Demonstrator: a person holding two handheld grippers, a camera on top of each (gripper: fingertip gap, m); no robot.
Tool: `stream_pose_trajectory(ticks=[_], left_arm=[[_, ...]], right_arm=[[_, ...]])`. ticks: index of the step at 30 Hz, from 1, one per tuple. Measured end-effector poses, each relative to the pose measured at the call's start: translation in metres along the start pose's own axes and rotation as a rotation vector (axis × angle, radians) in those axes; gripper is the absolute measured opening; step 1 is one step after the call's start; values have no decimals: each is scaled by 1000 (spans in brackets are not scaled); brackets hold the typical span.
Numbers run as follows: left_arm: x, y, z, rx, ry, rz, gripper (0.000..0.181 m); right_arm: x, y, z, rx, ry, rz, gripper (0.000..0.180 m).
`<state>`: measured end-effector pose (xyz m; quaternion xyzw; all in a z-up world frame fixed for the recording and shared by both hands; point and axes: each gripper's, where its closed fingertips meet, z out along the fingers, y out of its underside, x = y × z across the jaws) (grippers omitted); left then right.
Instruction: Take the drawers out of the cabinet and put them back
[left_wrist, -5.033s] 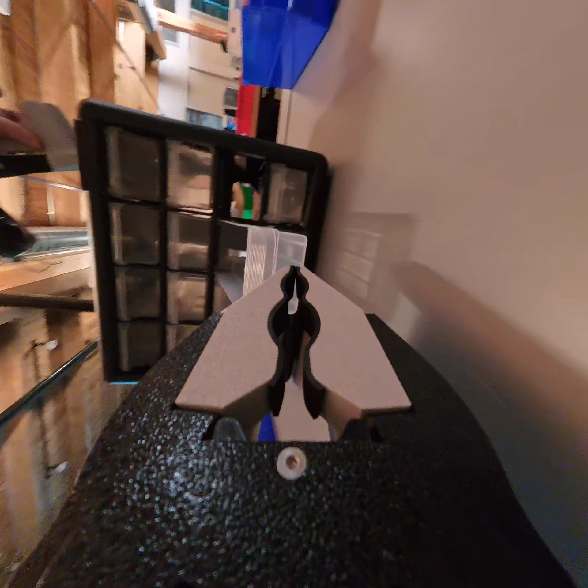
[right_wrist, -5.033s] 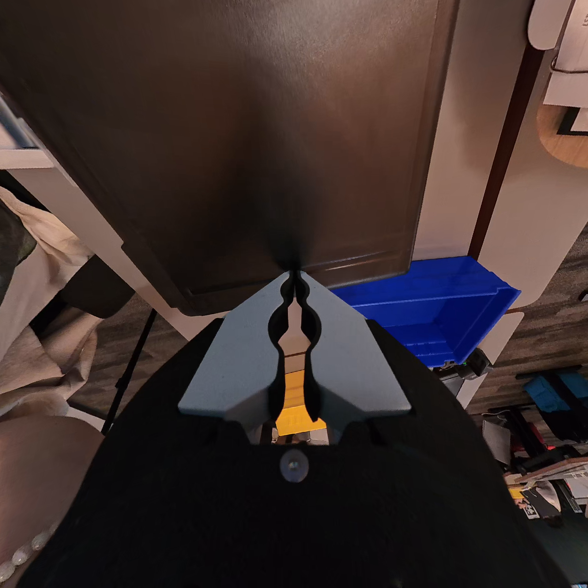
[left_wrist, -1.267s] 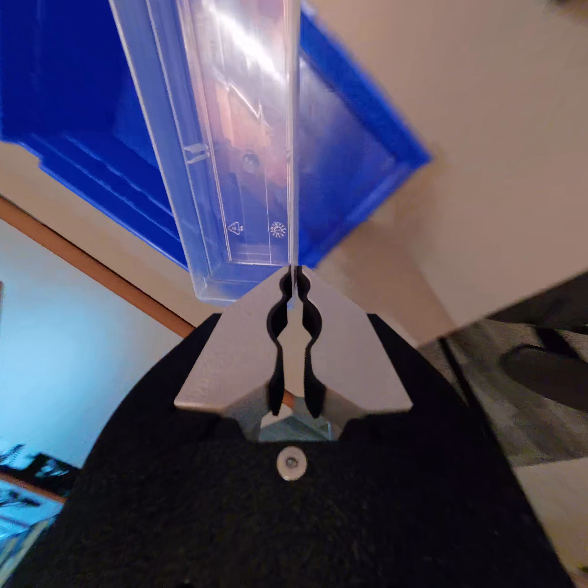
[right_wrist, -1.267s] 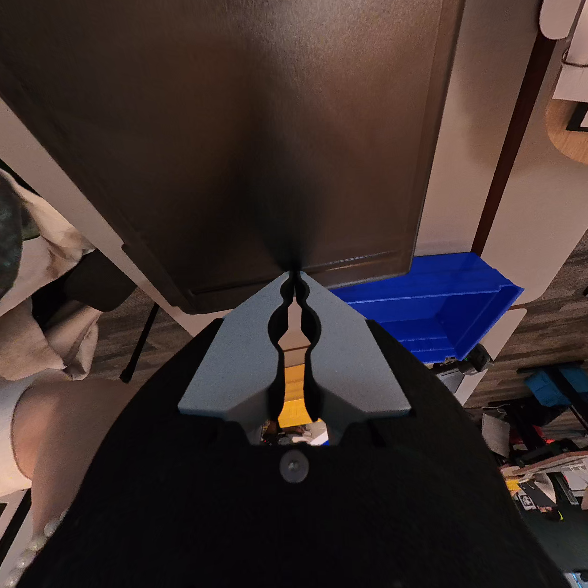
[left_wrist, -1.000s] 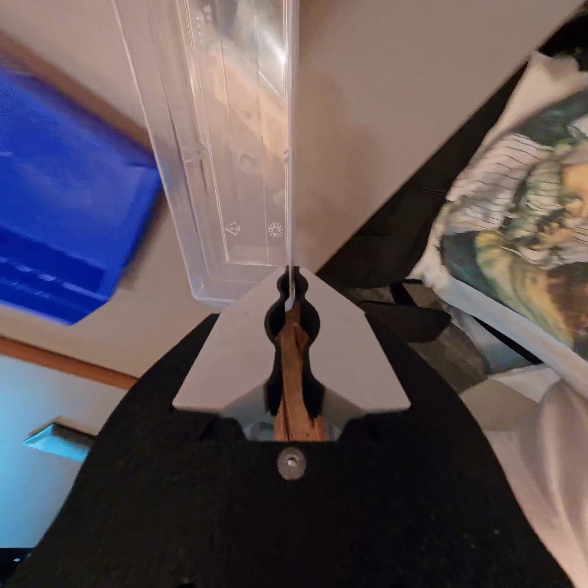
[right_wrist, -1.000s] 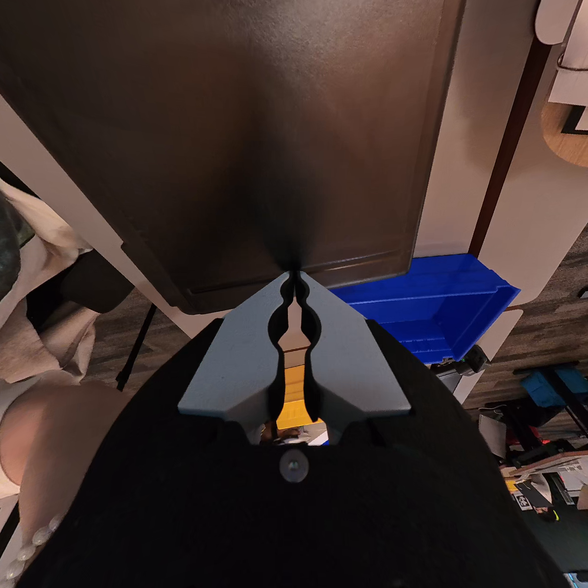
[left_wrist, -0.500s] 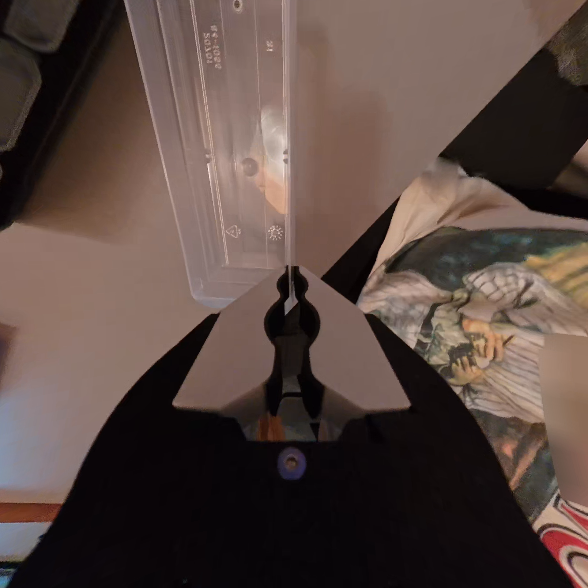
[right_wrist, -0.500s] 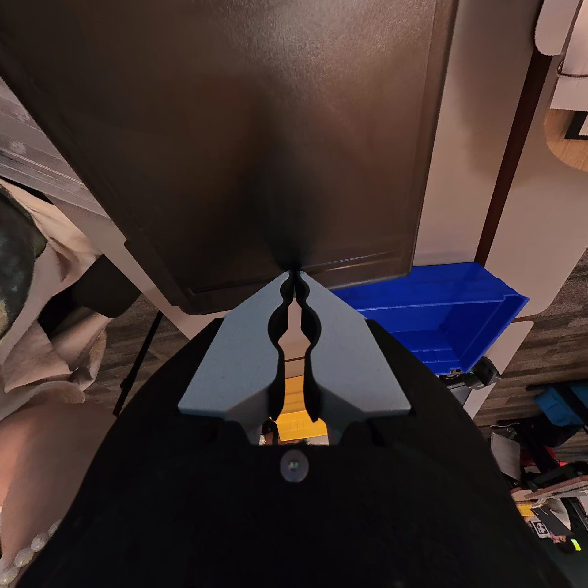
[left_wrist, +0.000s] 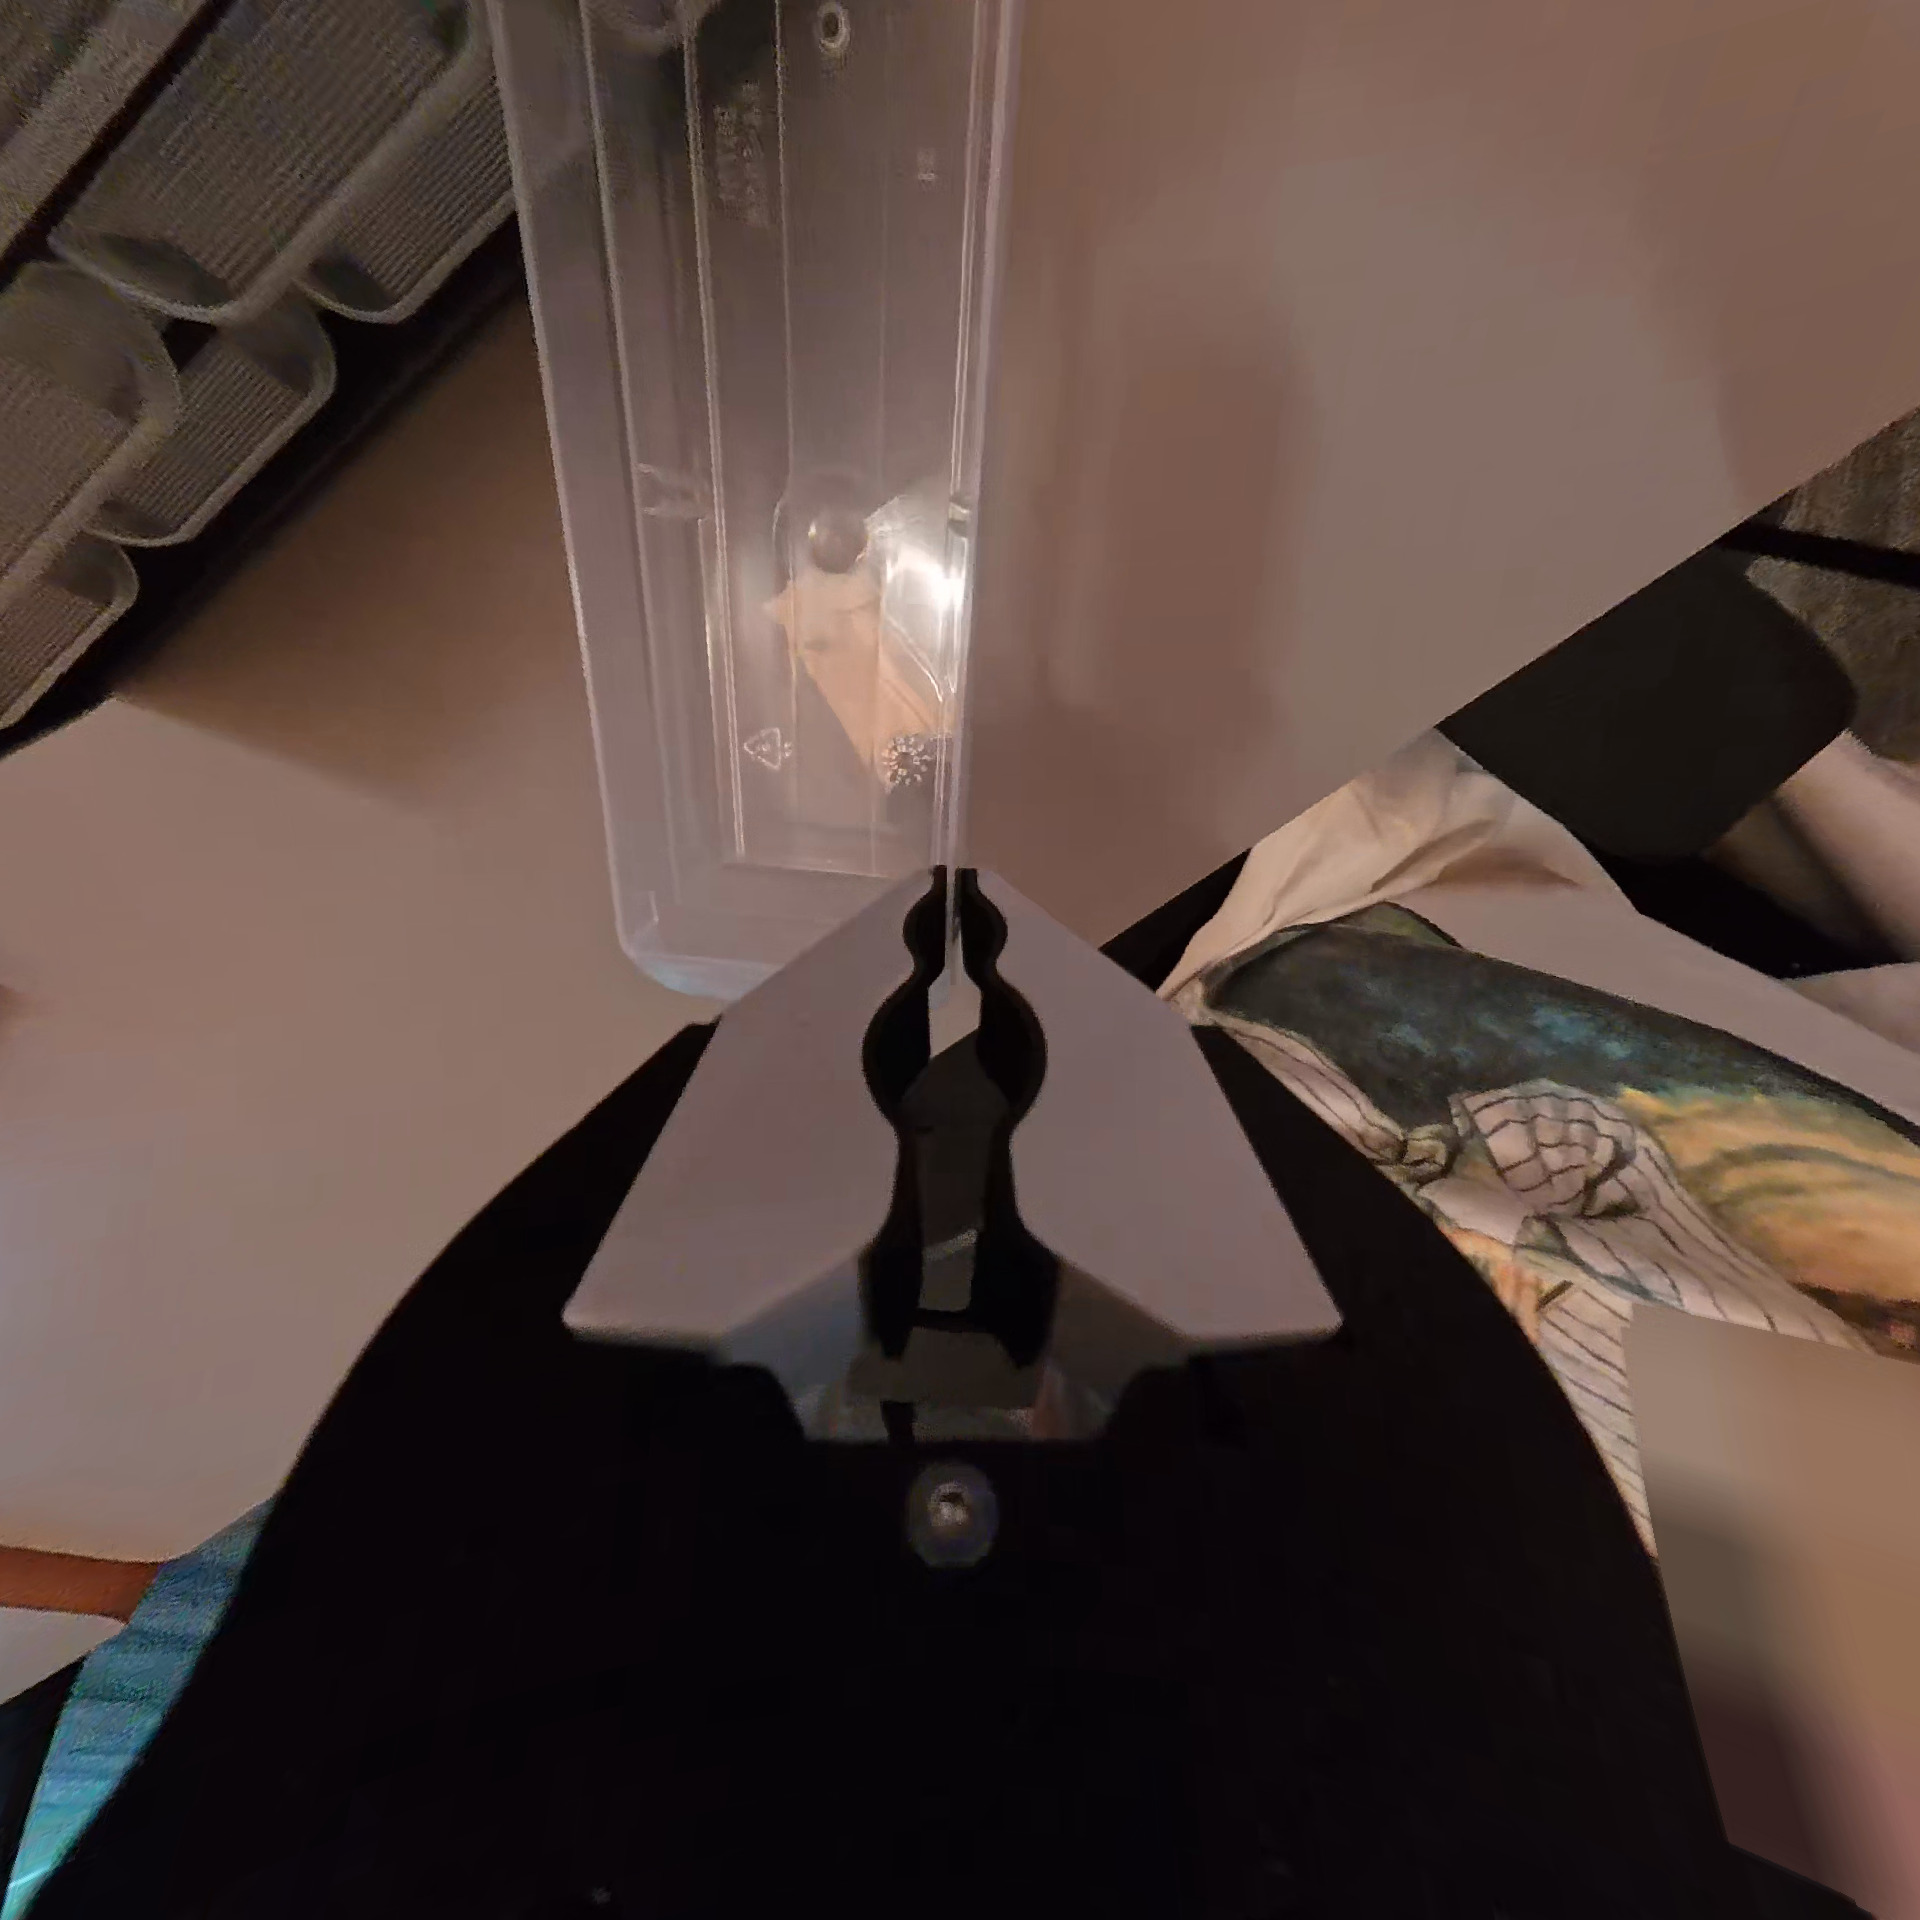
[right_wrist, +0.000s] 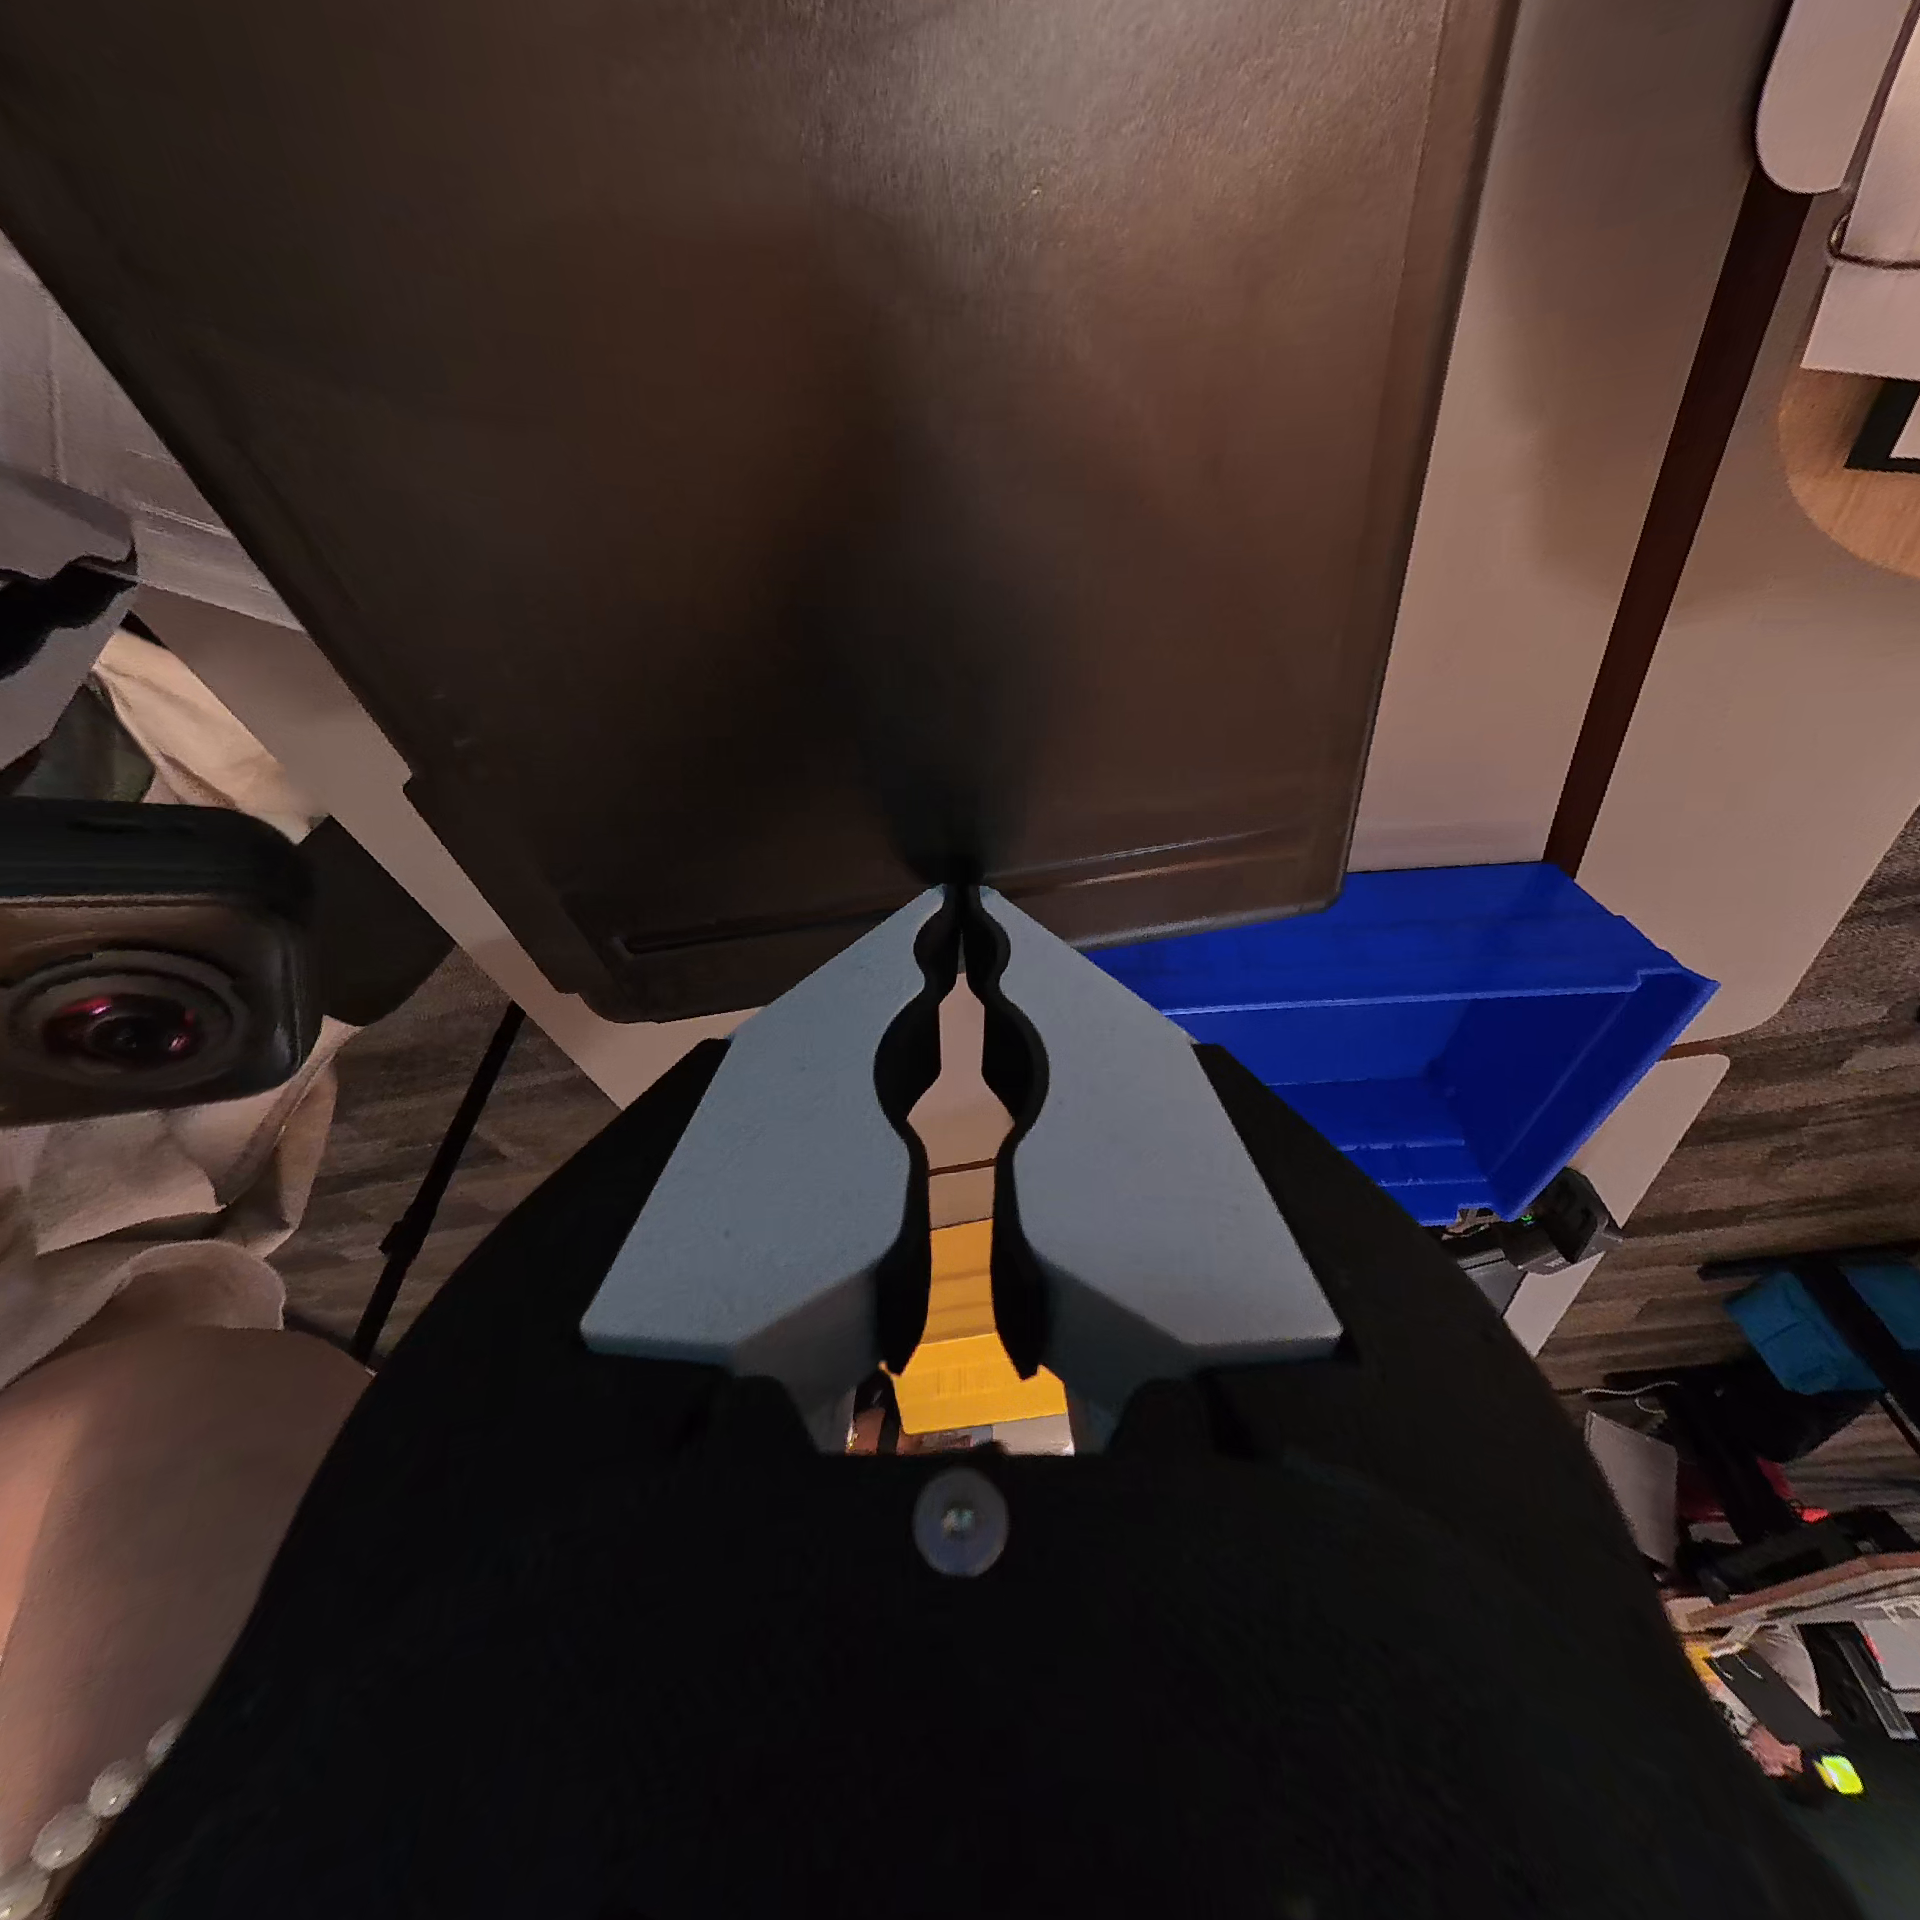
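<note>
The clear drawer fills the path straight ahead of the left gripper, whose jaws pinch its thin wall. Left of the drawer, the cabinet front with its rows of drawers blocks the upper corner; the bare desk below that is open. Right of the drawer the desk surface is free as far as its edge, where a person's printed shirt closes the way. The cabinet's dark panel blocks the right gripper ahead.

surface: pale, warm dim light | floor: grey wood-look planks | blue bin at surface edge | clutter on floor, lower right
</note>
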<state>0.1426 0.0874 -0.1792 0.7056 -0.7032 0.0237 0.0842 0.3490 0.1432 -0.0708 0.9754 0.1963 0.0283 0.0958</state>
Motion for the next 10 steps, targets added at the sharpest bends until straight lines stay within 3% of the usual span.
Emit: stream_pose_trajectory(ticks=[10], left_arm=[[17,-17,-17,88,-57,-82,0]], right_arm=[[0,0,0,10,-11,8,0]])
